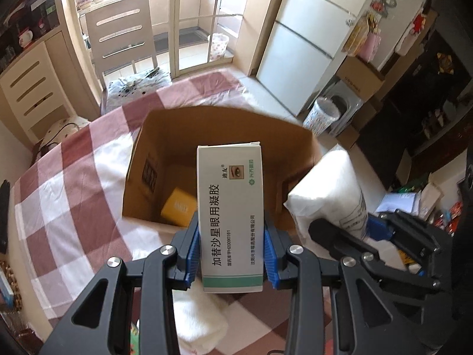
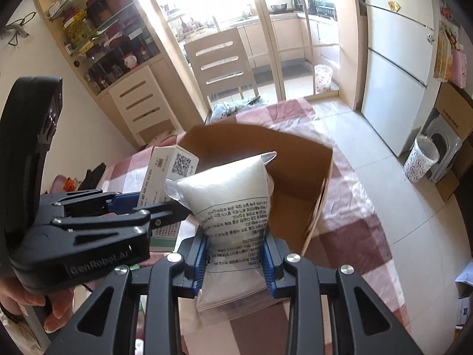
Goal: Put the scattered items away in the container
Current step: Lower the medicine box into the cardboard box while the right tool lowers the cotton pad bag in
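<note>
1. Left gripper (image 1: pixel 232 254) clamped on white medicine box (image 1: pixel 230 216), held above open cardboard box (image 1: pixel 153 136).
2. Right gripper (image 2: pixel 235 263) clamped on white pouch (image 2: pixel 227 204), beside cardboard box's near edge.
3. Yellow box (image 1: pixel 179 207) inside, on checkered tablecloth (image 1: pixel 68 195).

I see a red-and-white checked tablecloth (image 1: pixel 74 177) under a plain brown cardboard box (image 1: pixel 153 148), with a yellow-orange packet (image 1: pixel 179 207) inside. My left gripper (image 1: pixel 230 254), black with blue pads, carries a white carton (image 1: pixel 230 207) with black lettering and a green band. My right gripper (image 2: pixel 235 263), coloured alike, grips a translucent white pouch (image 2: pixel 227 186) printed in black.
</note>
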`<action>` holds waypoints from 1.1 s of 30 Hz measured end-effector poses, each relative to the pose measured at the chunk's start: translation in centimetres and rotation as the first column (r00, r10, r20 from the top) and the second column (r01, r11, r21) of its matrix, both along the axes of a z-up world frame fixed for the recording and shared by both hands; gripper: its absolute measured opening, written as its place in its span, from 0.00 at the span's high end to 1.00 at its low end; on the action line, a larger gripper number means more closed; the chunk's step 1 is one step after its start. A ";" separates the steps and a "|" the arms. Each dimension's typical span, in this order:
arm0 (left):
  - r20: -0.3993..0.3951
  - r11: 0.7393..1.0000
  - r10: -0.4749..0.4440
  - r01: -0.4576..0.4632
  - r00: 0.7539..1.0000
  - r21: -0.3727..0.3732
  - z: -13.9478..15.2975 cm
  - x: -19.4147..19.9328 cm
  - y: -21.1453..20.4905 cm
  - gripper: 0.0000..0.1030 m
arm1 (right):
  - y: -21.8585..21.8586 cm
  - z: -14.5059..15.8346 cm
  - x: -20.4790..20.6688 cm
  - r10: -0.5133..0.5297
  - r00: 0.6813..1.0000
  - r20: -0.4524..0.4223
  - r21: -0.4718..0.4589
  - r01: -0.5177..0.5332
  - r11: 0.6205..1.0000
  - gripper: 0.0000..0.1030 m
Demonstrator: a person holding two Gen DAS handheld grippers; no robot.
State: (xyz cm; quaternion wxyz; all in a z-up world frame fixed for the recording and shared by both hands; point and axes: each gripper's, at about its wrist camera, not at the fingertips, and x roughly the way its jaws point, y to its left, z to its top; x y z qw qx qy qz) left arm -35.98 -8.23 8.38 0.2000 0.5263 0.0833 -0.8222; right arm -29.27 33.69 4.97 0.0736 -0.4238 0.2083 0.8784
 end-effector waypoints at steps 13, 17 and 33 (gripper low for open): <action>0.020 0.984 0.116 -0.118 0.993 0.135 -3.5 -5.2 -7.8 0.64 | 4.0 -3.5 -6.7 -0.095 0.995 0.038 -0.026 0.096 0.995 0.69; 0.054 0.975 0.148 -0.155 0.987 0.157 -5.7 -5.1 -8.9 0.64 | 4.0 -5.7 -8.1 -0.094 0.992 0.086 -0.030 0.097 0.995 0.69; 0.149 0.981 0.158 -0.172 0.976 0.086 -9.3 -5.0 -9.3 0.64 | 2.7 -10.1 -9.7 -0.046 0.977 0.207 -0.002 0.048 0.999 0.66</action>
